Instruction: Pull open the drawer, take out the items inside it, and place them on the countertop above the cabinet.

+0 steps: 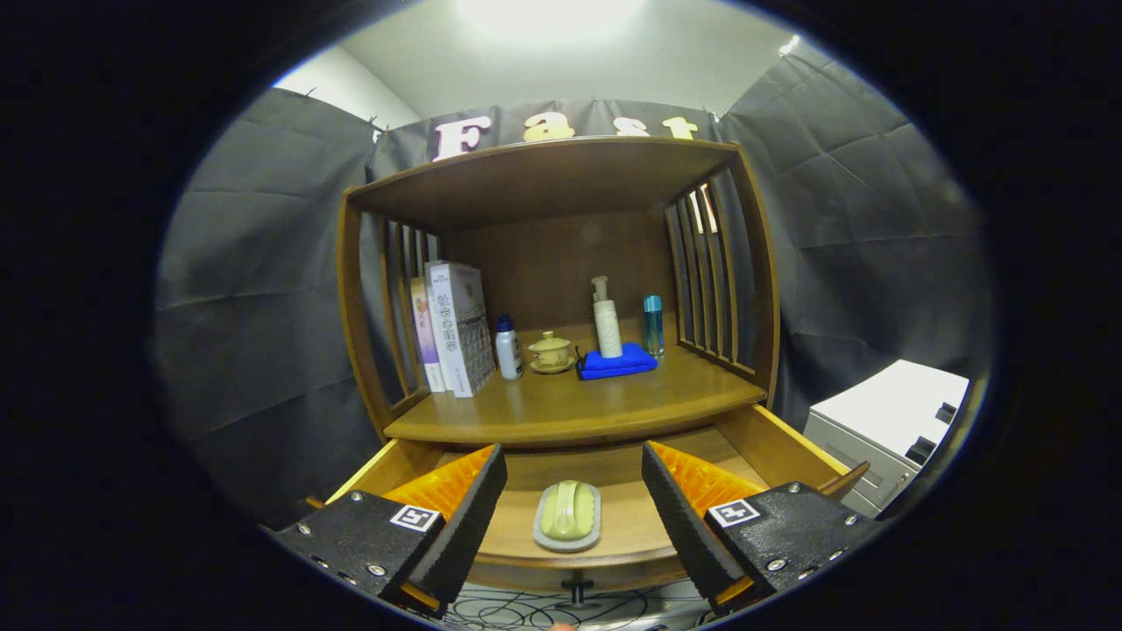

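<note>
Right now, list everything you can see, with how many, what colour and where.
Cabinet: one, brown wood, against the black cloth.
Countertop: one, brown, above the drawer.
Drawer: one, brown, pulled open.
Soap in dish: one, pale green on grey, in the drawer between the fingers.
Books: about three, white and purple, upright on the countertop's left.
Small bottle: one, white, blue cap, beside the books.
Lidded cup: one, yellow, on a saucer.
Cloth: one, blue, folded.
Pump bottle: one, white, on the cloth.
Tube: one, blue, right of the pump bottle.
White unit: one, right of the cabinet.
Gripper: one, black and orange, open, over the drawer.
</note>
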`<state>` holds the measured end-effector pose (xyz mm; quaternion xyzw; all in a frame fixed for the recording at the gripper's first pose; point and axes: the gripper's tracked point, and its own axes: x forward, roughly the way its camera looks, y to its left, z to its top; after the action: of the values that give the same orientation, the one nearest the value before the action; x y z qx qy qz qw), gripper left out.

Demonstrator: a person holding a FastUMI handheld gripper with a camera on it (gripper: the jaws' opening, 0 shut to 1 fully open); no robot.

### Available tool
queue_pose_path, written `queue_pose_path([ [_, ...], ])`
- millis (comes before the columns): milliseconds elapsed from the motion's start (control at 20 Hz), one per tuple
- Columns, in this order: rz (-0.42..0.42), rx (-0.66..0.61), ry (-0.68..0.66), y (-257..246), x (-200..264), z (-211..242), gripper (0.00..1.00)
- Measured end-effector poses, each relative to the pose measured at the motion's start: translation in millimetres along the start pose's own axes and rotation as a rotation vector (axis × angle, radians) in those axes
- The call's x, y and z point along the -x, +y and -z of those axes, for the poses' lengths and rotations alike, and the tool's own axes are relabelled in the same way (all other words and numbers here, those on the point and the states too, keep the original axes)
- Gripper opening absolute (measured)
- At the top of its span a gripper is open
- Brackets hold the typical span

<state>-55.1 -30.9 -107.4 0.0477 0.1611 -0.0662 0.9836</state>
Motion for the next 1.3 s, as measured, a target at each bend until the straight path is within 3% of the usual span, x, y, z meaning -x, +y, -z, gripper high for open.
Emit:
queue_pose_path([
  [250, 0.013, 0.025, 0.086, -1.2, -28.9, 4.2, 0.96],
  [1000, 0.115, 0.052, 0.406, 10.2, -80.9, 90.5, 0.95],
  [1300, 0.164, 0.05, 0.556, 8.6, -99.8, 111.4, 0.85],
])
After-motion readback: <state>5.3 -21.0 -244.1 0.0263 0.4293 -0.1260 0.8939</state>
